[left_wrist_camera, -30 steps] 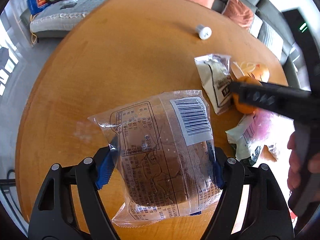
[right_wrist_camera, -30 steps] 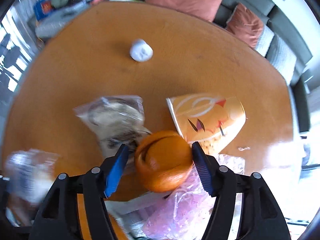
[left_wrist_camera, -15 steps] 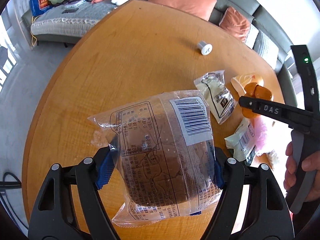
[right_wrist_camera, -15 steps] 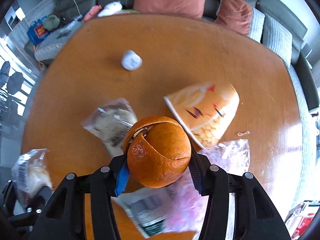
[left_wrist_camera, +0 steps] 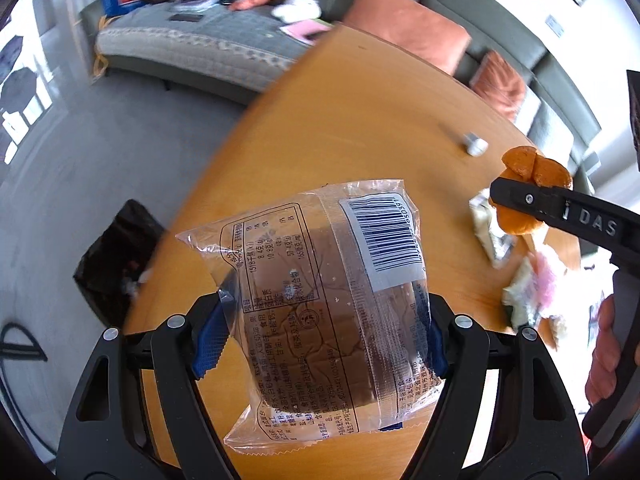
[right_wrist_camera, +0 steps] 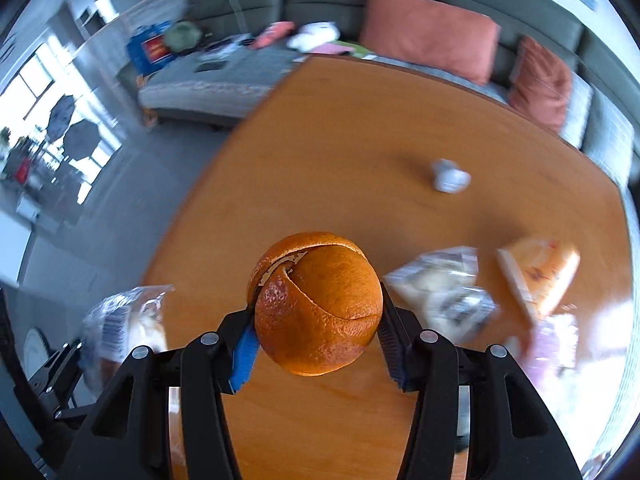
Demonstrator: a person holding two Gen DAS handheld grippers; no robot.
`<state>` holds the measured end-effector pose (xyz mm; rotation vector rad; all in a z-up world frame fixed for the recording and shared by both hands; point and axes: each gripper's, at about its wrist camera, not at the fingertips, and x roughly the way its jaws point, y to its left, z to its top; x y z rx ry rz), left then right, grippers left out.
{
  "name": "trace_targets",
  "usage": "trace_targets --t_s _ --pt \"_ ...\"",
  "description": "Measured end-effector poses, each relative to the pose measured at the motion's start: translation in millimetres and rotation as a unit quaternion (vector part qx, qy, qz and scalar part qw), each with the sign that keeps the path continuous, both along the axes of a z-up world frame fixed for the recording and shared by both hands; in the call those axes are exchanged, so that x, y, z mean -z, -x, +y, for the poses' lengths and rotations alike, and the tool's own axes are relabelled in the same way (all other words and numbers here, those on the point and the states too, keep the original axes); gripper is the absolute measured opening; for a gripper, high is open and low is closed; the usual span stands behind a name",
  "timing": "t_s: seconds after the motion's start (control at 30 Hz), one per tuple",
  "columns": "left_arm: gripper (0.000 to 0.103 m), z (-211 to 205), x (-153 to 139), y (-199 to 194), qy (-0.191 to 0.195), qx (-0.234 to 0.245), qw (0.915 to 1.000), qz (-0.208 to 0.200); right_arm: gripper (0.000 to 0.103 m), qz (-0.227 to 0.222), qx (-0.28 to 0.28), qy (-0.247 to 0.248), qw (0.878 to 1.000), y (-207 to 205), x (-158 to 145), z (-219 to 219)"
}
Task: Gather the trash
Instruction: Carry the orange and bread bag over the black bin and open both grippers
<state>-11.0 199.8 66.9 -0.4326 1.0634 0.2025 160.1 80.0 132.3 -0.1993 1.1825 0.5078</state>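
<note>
Both grippers are matte black plastic with triangular cut-outs in their finger arms, silver screw heads at the joints and ribbed blue pads inside the tips. At the right of the left wrist view, the right gripper point(left_wrist_camera: 516, 200) bears raised letters "DAS"; a bare hand point(left_wrist_camera: 610, 356) shows lower right.

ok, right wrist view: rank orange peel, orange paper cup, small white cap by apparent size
1. orange peel, inflated by sitting close to the camera in the right gripper
2. orange paper cup
3. small white cap
</note>
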Motion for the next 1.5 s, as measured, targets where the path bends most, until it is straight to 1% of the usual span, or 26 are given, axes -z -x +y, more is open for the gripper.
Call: trace_targets --t_s 0.13,0.17,0.27,0.4,0.53,0.67,0.8,0.9,0.93,0.97,1.0,1.07,1.13,1.2,1.23,1.4,1.5 --pt "0.074 51.2 -1.6 25.6 -0.007 -0.041 0.9991 -0.001 0.054 0.004 -0.054 -0.009 0.999 23.7 -1.5 68.7" --pt "0.074 63.5 -1.9 32.1 -0.010 -0.051 0.9986 -0.001 0.054 0.005 -0.063 -0.010 0.998 25.9 -1.3 79.8" --pt "0.074 103.8 -1.3 56.2 -0.017 -0.088 0.9960 0.000 0.054 0.009 -0.105 -0.016 0.994 47.7 -2.4 130.0" --pt "0.074 156.5 2.3 91.2 -0.017 -0.141 0.9899 0.006 0.054 0.021 -0.160 -0.025 0.987 76.3 -0.9 193.8" --pt "0.074 206.6 11.2 132.5 -0.016 -0.199 0.9796 0.018 0.054 0.027 -0.209 -0.024 0.977 102.5 3.1 251.3" --pt "0.074 240.1 19.4 160.7 -0.014 -0.236 0.9710 0.033 0.054 0.031 -0.247 -0.021 0.968 125.5 9.1 301.2" --pt "0.074 266.4 27.0 180.4 -0.012 -0.261 0.9643 0.044 0.054 0.034 -0.271 -0.014 0.962 142.9 13.1 337.1" --pt "0.075 280.0 28.7 183.8 -0.015 -0.267 0.9626 0.046 0.055 0.033 -0.288 -0.016 0.957 156.5 14.5 364.9" --pt "0.075 283.3 28.6 183.6 -0.016 -0.264 0.9633 0.046 0.056 0.031 -0.293 -0.015 0.956 157.7 13.9 377.0" --pt "0.082 288.6 29.9 181.9 -0.015 -0.260 0.9643 0.051 0.060 0.028 -0.293 -0.014 0.956 158.3 12.4 382.8" --pt "0.096 294.4 28.6 179.4 -0.023 -0.261 0.9634 0.057 0.066 0.023 -0.291 -0.019 0.956 158.2 9.2 388.3" --pt "0.097 300.9 22.9 183.4 -0.039 -0.276 0.9594 0.046 0.068 0.011 -0.291 -0.025 0.956 161.6 1.6 393.5" --pt "0.097 305.6 14.9 186.9 -0.035 -0.288 0.9567 0.027 0.068 0.001 -0.293 -0.027 0.956 162.0 -3.6 394.3" --pt "0.097 308.6 14.1 189.0 -0.034 -0.299 0.9532 0.031 0.068 -0.005 -0.295 -0.025 0.955 161.3 -5.9 392.0" --pt "0.097 308.9 14.4 189.0 -0.030 -0.298 0.9537 0.030 0.068 -0.008 -0.295 -0.027 0.955 160.3 -8.3 388.3" --pt "0.097 305.1 14.2 185.5 -0.030 -0.300 0.9530 0.032 0.068 -0.005 -0.281 -0.036 0.959 154.8 -14.1 371.7" --pt "0.097 296.9 13.3 180.0 -0.033 -0.293 0.9551 0.034 0.068 -0.008 -0.270 -0.040 0.962 149.3 -17.2 359.4"
